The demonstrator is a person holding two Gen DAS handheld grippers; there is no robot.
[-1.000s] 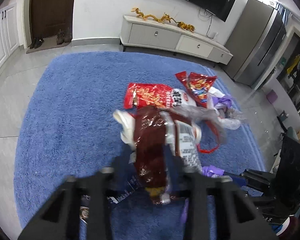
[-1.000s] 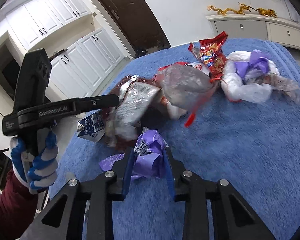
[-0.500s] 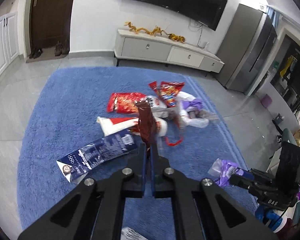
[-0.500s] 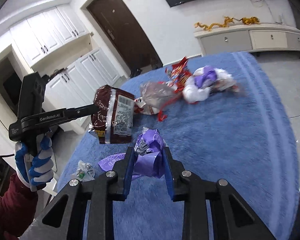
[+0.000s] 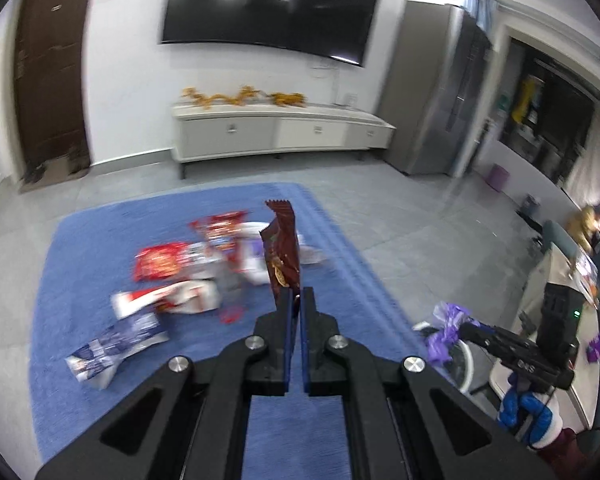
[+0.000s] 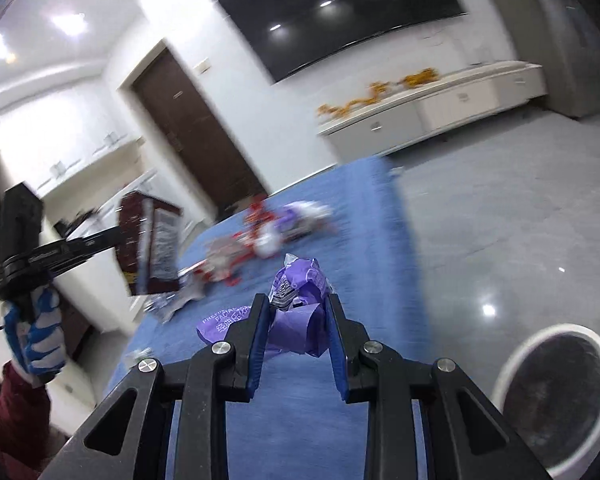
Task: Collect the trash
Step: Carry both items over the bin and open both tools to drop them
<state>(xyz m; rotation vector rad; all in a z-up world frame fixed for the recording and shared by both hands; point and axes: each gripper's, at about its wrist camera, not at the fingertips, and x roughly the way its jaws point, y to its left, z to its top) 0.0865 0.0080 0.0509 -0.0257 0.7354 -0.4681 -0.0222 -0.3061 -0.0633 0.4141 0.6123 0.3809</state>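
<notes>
The left gripper [image 5: 296, 300] pinches a dark red wrapper [image 5: 283, 248], edge-on, long axis upright above the rug [image 5: 84, 248]. The right gripper [image 6: 296, 312] clamps a crumpled purple wrapper [image 6: 300, 300] near a white-rimmed bin [image 6: 556, 392].

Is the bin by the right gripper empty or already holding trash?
Appears empty: the white-rimmed bin shows only dark interior; its bottom is dim, so small pieces could be missed.

The left gripper [image 5: 296, 300], a second ago wide around the dark red snack bag [image 5: 282, 248] on the blue rug [image 5: 80, 264], is now clamped on it and holds it edge-on above the litter. The right gripper [image 6: 296, 316] has carried its purple wrapper [image 6: 300, 304] off the pile to the rug's edge, where a white-rimmed bin [image 6: 556, 396] has come into view.
</notes>
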